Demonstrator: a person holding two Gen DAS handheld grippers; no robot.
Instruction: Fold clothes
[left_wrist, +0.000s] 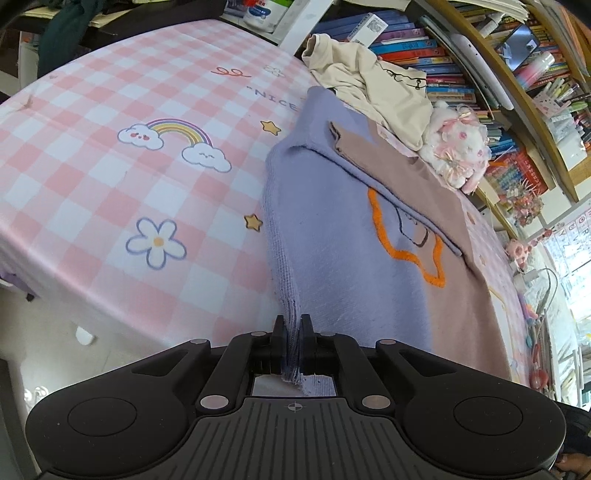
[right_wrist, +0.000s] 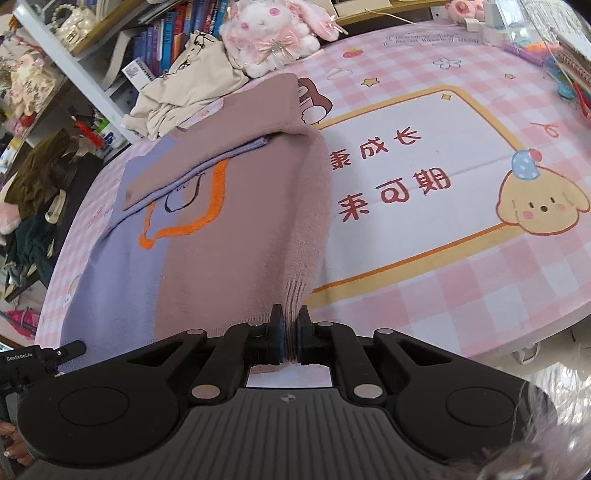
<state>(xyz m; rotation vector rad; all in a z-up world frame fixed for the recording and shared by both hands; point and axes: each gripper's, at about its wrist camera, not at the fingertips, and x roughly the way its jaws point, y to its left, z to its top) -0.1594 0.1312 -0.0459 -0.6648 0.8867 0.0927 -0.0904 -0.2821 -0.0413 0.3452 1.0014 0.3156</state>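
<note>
Two hem corners pinched: my left gripper (left_wrist: 293, 325) clamped lilac corner, right gripper (right_wrist: 290, 317) clamped mauve corner of sweater (left_wrist: 354, 236). Garment lay on checked tablecloth (left_wrist: 110, 192), long axis running straight ahead of both tools, collar far. Sleeves folded across orange-outlined front; neither hand nearer.

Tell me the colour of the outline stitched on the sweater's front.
Orange: a fuzzy outline on the purple-and-mauve sweater, clearest in the right wrist view.
</note>
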